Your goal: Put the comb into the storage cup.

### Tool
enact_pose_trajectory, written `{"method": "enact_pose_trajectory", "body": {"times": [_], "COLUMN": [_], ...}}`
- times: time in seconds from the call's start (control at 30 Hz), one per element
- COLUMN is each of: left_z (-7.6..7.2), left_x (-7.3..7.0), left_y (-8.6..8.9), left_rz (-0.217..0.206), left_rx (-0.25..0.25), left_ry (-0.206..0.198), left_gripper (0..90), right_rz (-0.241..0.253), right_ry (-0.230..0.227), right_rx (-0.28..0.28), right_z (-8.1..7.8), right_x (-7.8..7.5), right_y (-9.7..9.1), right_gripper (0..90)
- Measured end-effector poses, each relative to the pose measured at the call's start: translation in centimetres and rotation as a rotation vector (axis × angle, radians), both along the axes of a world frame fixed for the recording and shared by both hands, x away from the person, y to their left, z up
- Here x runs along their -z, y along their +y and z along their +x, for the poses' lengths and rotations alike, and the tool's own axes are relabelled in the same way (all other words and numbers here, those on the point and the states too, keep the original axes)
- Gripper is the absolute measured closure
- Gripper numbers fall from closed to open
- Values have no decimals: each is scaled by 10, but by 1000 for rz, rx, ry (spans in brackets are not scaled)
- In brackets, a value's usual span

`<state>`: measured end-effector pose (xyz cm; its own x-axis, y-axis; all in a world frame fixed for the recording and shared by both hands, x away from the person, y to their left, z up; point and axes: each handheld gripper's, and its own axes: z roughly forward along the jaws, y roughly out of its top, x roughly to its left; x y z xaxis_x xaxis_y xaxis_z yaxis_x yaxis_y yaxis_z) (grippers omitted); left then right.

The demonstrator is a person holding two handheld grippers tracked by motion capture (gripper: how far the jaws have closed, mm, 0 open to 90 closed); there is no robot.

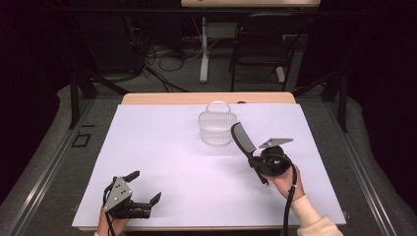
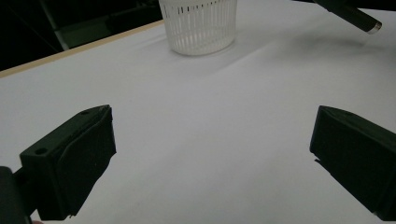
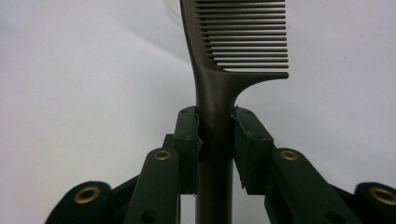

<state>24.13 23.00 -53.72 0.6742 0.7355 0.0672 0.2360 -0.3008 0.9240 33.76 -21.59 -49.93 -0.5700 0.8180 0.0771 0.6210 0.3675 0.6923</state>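
Observation:
A black comb (image 1: 244, 139) is lifted off the table, teeth end pointing up toward a small white slatted basket (image 1: 217, 127). My right gripper (image 1: 256, 163) is shut on the comb's handle; in the right gripper view the comb (image 3: 219, 70) rises between the two pads, my right gripper (image 3: 215, 135) pinching just below the teeth. My left gripper (image 1: 145, 186) rests near the front left of the table, open and holding nothing. In the left gripper view my left gripper (image 2: 212, 149) has its jaws spread wide over bare white surface, with the basket (image 2: 199, 23) far ahead and the comb's handle tip (image 2: 359, 17) at the top right.
A white sheet (image 1: 162, 147) covers the wooden table (image 1: 147, 98). Beyond the far edge stand a dark chair (image 1: 260, 46), a white table leg (image 1: 203, 49) and loose cables on the floor. Dark metal frame rails (image 1: 74, 98) flank the table.

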Motion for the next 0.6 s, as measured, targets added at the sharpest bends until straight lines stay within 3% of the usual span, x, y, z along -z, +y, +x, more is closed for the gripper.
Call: {"method": "enact_pose_trajectory", "body": {"times": [0.6], "left_z": [0], "left_x": [-1], "left_y": [4], "left_rz": [0], "left_rx": [-22], "left_ry": [-14], "left_gripper": [2], "right_rz": [62], "right_ry": [-154], "right_rx": [-78], "right_z": [2], "right_x": [-9], "right_y": [-6], "right_gripper": [730]}}
